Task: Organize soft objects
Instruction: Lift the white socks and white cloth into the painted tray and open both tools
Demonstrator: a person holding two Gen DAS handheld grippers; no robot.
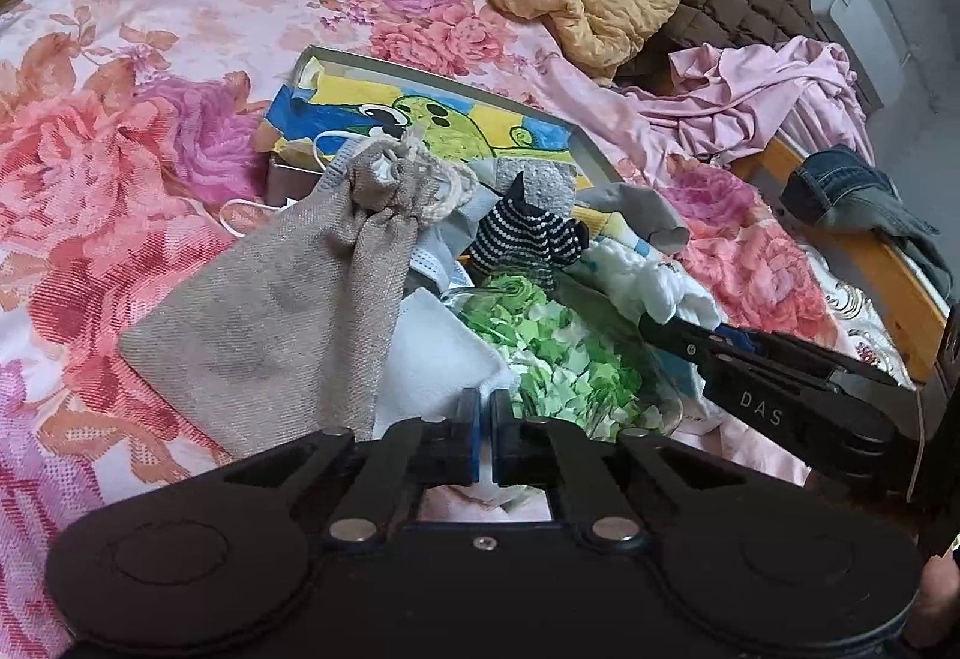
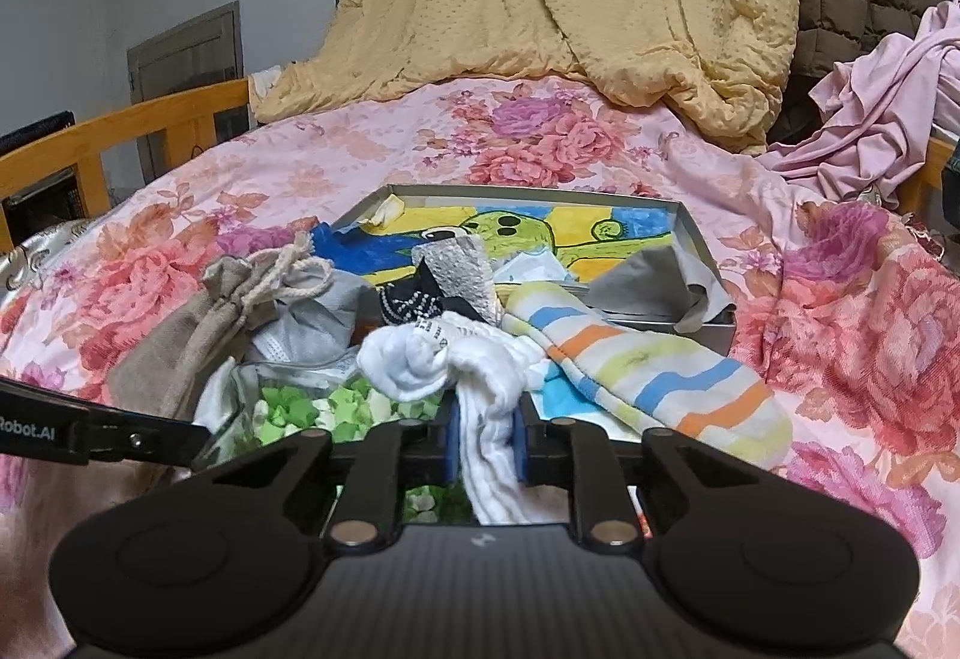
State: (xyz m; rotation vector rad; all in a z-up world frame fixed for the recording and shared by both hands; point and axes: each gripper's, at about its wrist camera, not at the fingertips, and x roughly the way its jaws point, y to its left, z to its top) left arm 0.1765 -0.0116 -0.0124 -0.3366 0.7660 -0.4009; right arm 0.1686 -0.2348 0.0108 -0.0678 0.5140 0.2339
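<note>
right gripper (image 2: 486, 437) clamps the white sock (image 2: 444, 365), near the tray (image 2: 690, 233), probably to lift it clear for sorting; left gripper (image 1: 485, 434) rests with jaws together by the burlap pouch (image 1: 270, 311).

My left gripper (image 1: 485, 413) points down, jaws together, nothing visibly gripped. My right gripper (image 2: 487, 434) is clamped on white cloth (image 2: 480, 407).

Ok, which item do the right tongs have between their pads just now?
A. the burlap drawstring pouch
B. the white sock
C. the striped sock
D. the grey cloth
B: in the right wrist view the right tongs are pressed onto the white sock, while the striped sock lies loose beside it, over the edge of the tin box.
</note>
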